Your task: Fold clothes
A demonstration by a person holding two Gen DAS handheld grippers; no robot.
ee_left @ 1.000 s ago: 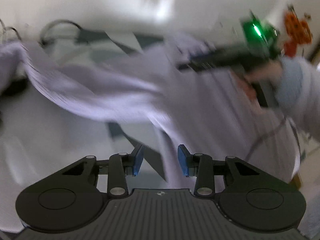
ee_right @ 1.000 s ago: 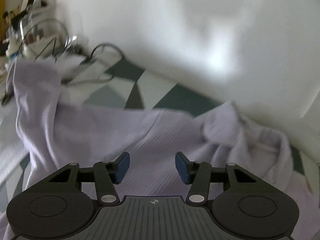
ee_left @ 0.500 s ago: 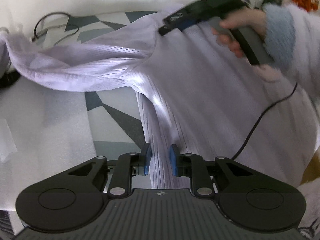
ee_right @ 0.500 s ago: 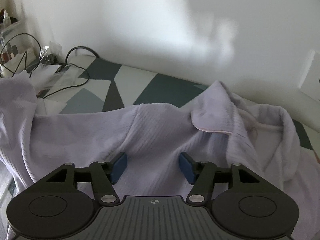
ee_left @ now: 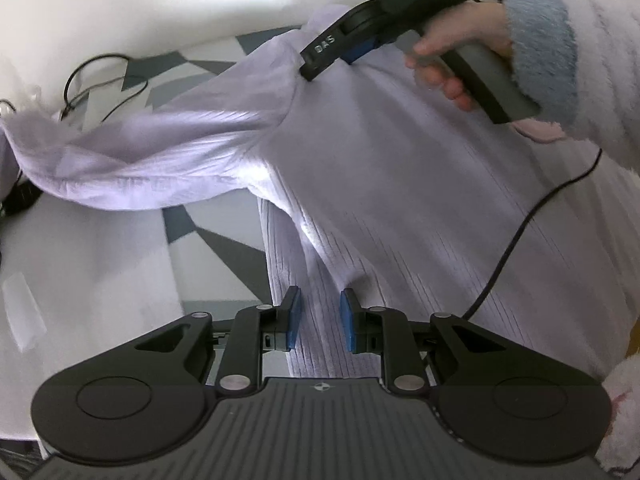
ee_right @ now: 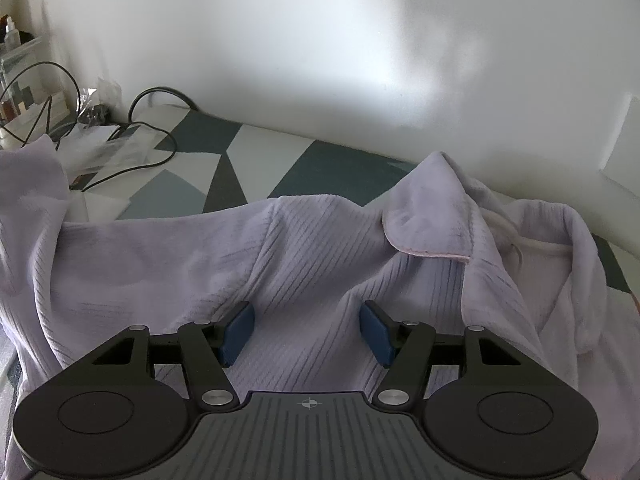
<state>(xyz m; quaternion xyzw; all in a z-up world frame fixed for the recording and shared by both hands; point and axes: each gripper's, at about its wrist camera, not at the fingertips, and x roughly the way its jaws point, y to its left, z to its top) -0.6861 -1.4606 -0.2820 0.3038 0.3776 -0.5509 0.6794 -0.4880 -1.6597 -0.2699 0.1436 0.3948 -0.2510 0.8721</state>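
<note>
1. A clear organizer (ee_right: 18, 60) at the far left edge holds a small bottle (ee_right: 11, 34); its other contents are too small to make out.
2. The lilac ribbed garment (ee_left: 400, 200) lies spread on the patterned counter (ee_right: 256, 160), one sleeve (ee_left: 152, 160) trailing left.
3. The left gripper (ee_left: 319, 318) is clenched on a ridge of the garment near its side edge.
4. The right gripper (ee_right: 307, 334) is released above the fabric beside the collar (ee_right: 432, 216).
5. Cables (ee_right: 152, 128) crowd the far left corner; a wall bounds the back.
</note>
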